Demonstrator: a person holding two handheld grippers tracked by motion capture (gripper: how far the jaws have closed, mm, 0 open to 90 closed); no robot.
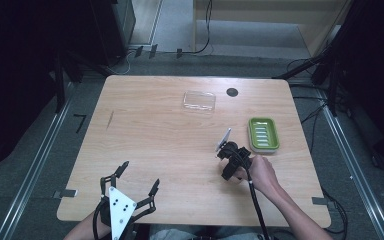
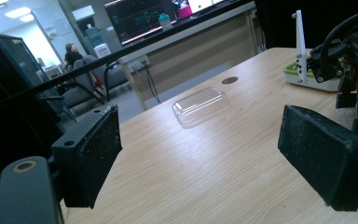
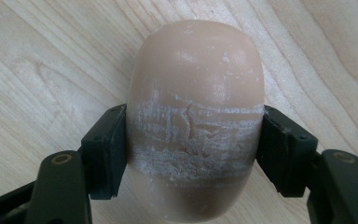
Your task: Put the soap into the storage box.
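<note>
A tan oval bar of soap (image 3: pixel 196 70) with whitish scuff marks lies on the wooden table (image 3: pixel 42 60). My right gripper (image 3: pixel 193 149) is shut on it, one pad pressed against each side. In the high view this right gripper (image 1: pixel 232 161) points down at the table just left of a green soap dish (image 1: pixel 263 133), with a hand behind it. My left gripper (image 1: pixel 140 175) hovers near the table's front edge, open, nothing between its pads (image 2: pixel 91 154). A clear plastic lid (image 1: pixel 199 101) rests at the back middle of the table.
A black round grommet (image 1: pixel 232 92) sits in the tabletop beside the clear lid (image 2: pixel 200 105). The green dish (image 2: pixel 307 77) lies near the table's right edge. Bare wood (image 1: pixel 150 130) spans the left and middle. Stands and cables ring the table on the floor.
</note>
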